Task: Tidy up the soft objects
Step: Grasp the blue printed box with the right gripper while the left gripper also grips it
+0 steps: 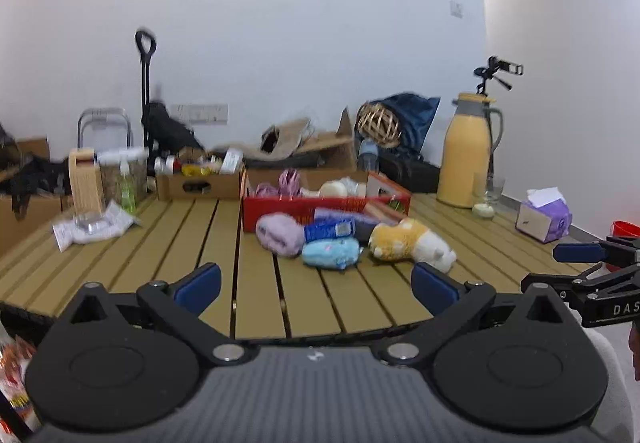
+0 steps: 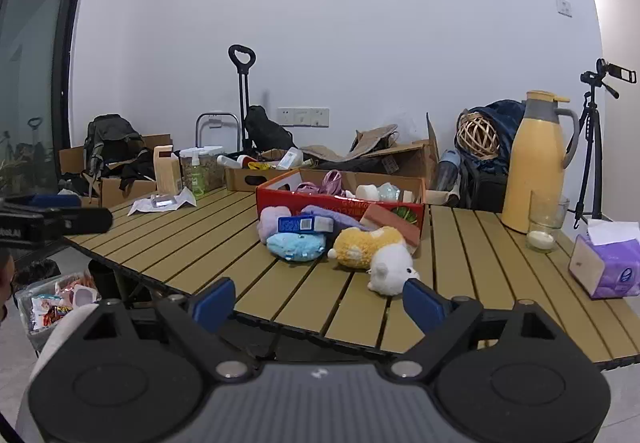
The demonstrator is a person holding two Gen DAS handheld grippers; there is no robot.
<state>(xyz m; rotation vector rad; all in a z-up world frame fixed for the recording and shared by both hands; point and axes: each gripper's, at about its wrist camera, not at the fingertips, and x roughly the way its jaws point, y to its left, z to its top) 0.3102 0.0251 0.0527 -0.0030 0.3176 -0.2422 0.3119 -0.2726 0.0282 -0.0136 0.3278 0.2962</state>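
Observation:
Several soft objects lie on the slatted table (image 1: 160, 243) in front of a red box (image 1: 288, 209): a lilac towel roll (image 1: 280, 235), a light blue plush (image 1: 332, 253), a blue-labelled purple roll (image 1: 332, 229) and a yellow-and-white plush toy (image 1: 412, 243). The right wrist view shows the same pile: the light blue plush (image 2: 296, 245), the yellow-and-white plush toy (image 2: 372, 247) and the red box (image 2: 340, 203), which holds pink and white items. My left gripper (image 1: 316, 283) is open and empty, near the front table edge. My right gripper (image 2: 318, 301) is open and empty, short of the toy.
A yellow thermos (image 2: 532, 163), a glass with a candle (image 2: 544, 227) and a purple tissue box (image 2: 608, 263) stand on the right. A wooden grater (image 1: 84, 179), a jar, a spray bottle and a cardboard box (image 1: 200, 185) stand at the back left. Bags, a trolley and a tripod are behind.

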